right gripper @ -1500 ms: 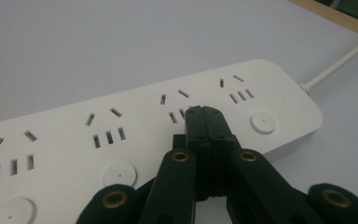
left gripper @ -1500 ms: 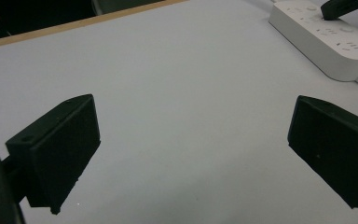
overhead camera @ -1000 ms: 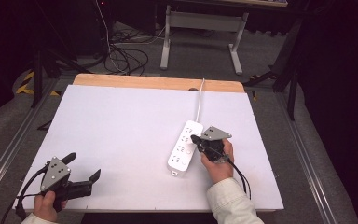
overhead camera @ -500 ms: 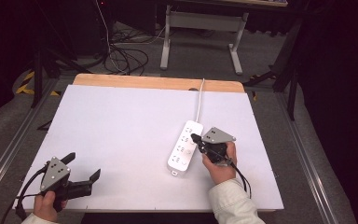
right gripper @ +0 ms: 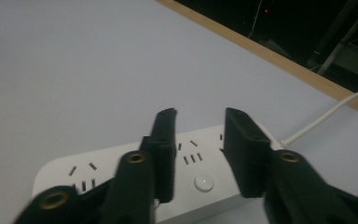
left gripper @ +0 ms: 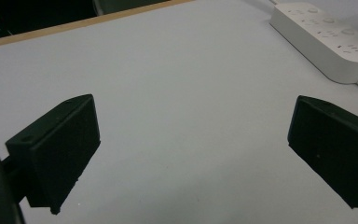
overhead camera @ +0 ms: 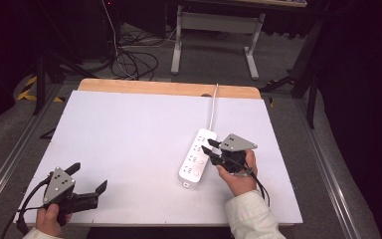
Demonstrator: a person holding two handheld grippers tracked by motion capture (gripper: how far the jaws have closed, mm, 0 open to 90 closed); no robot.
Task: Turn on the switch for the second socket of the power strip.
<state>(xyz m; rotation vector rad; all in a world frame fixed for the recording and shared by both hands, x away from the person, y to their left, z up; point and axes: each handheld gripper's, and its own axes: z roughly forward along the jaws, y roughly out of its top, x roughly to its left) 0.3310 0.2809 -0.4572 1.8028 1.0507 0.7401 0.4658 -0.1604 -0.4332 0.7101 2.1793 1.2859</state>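
Note:
A white power strip (overhead camera: 195, 160) lies on the right half of the white table top (overhead camera: 124, 134), its cable (overhead camera: 212, 107) running to the far edge. My right gripper (overhead camera: 209, 146) hovers over the strip's right side, jaws a little apart with nothing between them. In the right gripper view, sockets and a round button (right gripper: 204, 182) of the strip (right gripper: 93, 163) show between the narrowly open right gripper (right gripper: 200, 119). My left gripper (overhead camera: 87, 178) sits at the near left corner, wide open and empty. Along the left gripper (left gripper: 193, 109), the strip (left gripper: 328, 39) lies far off.
A wooden strip (overhead camera: 169, 88) borders the table's far edge. Beyond it stand a metal desk frame (overhead camera: 214, 30) and loose cables (overhead camera: 129, 55) on the floor. Metal rails run along both sides of the table.
My right gripper has edged slightly to the right beside the power strip. The left gripper has stayed where it was.

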